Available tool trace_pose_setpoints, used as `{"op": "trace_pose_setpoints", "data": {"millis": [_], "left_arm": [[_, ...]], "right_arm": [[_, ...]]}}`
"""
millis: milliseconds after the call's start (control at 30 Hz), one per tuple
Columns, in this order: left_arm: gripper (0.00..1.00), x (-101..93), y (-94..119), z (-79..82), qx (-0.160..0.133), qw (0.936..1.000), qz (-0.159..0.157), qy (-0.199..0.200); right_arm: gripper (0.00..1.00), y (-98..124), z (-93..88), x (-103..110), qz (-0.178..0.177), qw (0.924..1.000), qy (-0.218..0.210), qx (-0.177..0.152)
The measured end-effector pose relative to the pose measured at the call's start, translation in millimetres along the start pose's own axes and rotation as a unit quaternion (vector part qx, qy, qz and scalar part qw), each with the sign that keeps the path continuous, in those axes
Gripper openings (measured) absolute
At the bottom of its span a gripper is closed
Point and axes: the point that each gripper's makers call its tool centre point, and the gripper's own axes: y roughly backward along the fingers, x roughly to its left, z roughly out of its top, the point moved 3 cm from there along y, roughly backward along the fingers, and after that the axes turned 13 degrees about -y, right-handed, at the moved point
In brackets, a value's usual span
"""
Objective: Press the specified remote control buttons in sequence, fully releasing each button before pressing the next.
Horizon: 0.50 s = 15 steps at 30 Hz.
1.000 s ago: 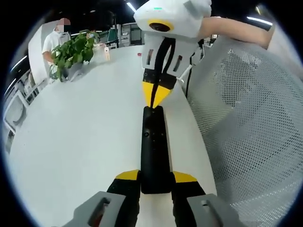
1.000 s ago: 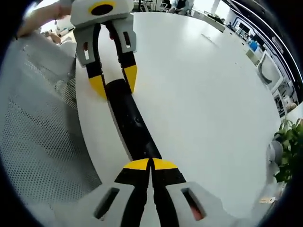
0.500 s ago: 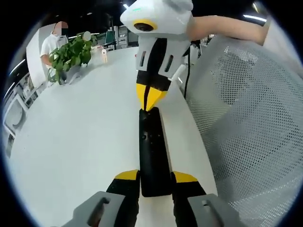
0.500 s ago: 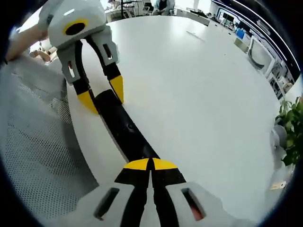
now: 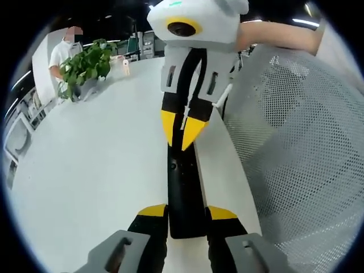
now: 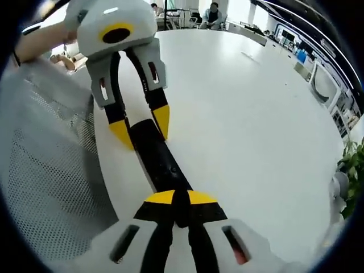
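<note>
Remote point(image 5: 185, 193) lying at table point(image 5: 85, 170) edge, being clamped by left gripper point(image 5: 186, 219). Right gripper point(image 6: 176, 200), tips closed, being pressed onto remote. Mesh chair point(image 5: 296, 142) alongside; plant point(image 5: 85, 65) far off. No readable writing.

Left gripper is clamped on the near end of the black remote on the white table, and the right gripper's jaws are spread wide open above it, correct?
Not quite. The right gripper has its yellow-tipped jaws together, pointing down at the remote, as the left gripper view shows. The left gripper does hold the remote's near end on the white table.
</note>
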Motion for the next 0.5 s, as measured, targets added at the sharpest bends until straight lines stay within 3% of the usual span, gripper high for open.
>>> {"op": "trace_pose_setpoints", "data": {"millis": [500], "left_arm": [[0.25, -0.3, 0.0, -0.1, 0.003, 1.0000, 0.000, -0.004]], "right_arm": [[0.09, -0.2, 3.7, 6.6, 0.006, 0.9991, 0.042, -0.003]]}}
